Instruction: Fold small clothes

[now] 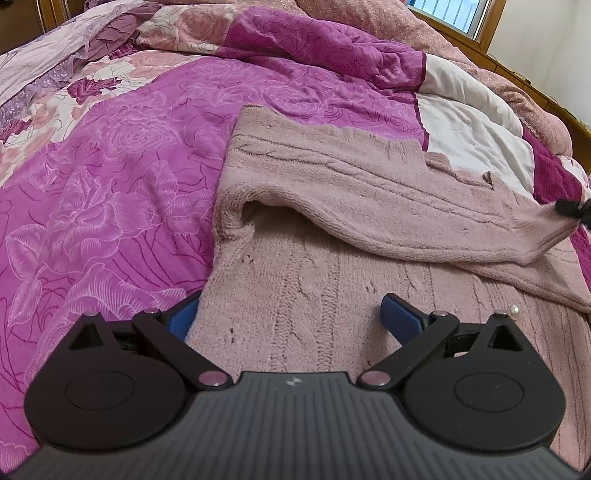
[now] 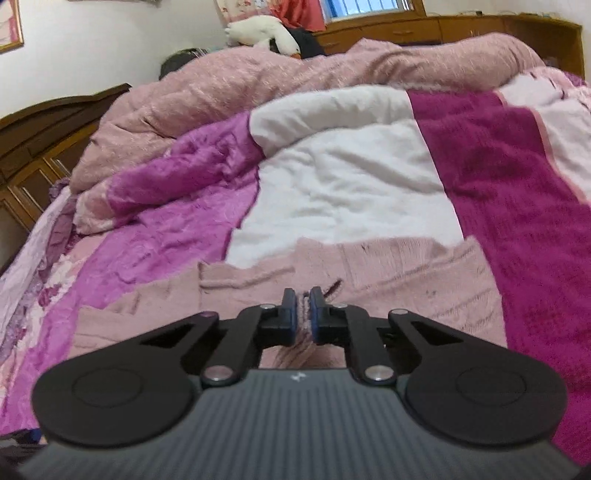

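A pale pink knitted garment lies on the bed, its far part folded back over the near part, and a small pearl button shows at its right. My left gripper hovers over the near part, jaws spread wide, with its blue pads apart from each other. At the right edge of the left wrist view my right gripper pinches the folded layer's end. In the right wrist view that gripper is shut on a pinch of the pink knit.
The garment rests on a magenta rose-print duvet with a white patch. A bunched pink quilt rises at the far side. Dark wooden furniture stands on the left, with a white plush toy and a window behind.
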A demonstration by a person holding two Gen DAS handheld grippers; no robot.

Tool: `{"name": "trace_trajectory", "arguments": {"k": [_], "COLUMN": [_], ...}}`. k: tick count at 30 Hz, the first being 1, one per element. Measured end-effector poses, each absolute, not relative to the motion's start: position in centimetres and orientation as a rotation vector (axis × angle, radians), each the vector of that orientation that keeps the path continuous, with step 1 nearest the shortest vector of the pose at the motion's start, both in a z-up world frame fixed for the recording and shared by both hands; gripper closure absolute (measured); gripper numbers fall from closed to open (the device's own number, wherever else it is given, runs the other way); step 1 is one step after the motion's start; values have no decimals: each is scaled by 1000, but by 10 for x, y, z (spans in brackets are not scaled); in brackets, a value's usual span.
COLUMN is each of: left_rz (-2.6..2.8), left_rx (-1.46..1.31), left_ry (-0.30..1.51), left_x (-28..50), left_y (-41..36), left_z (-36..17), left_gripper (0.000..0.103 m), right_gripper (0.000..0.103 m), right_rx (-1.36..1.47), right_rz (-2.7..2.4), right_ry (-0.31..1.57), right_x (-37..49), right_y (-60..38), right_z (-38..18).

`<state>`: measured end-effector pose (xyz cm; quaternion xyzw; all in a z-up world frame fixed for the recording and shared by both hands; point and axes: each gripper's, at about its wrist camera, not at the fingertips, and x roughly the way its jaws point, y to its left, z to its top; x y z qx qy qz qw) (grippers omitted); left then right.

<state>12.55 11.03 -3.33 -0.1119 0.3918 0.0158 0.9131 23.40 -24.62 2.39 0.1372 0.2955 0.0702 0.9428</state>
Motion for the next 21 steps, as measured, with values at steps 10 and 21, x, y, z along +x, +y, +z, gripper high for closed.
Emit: {"name": "trace_trajectory", "arguments": {"k": [10, 21], "left_rz": [27, 29], "left_rx": [-239, -206], "left_ry": [809, 812], "left_x": [125, 126], "left_y": [112, 108], "left_z": [-32, -35], "left_gripper": [2, 1], "right_gripper": [95, 94], "right_rx": [185, -9], "right_rz": [66, -121], "right_ry": [444, 643], "right_x": [211, 224], "right_y": [-255, -279], "right_z": [95, 1]}}
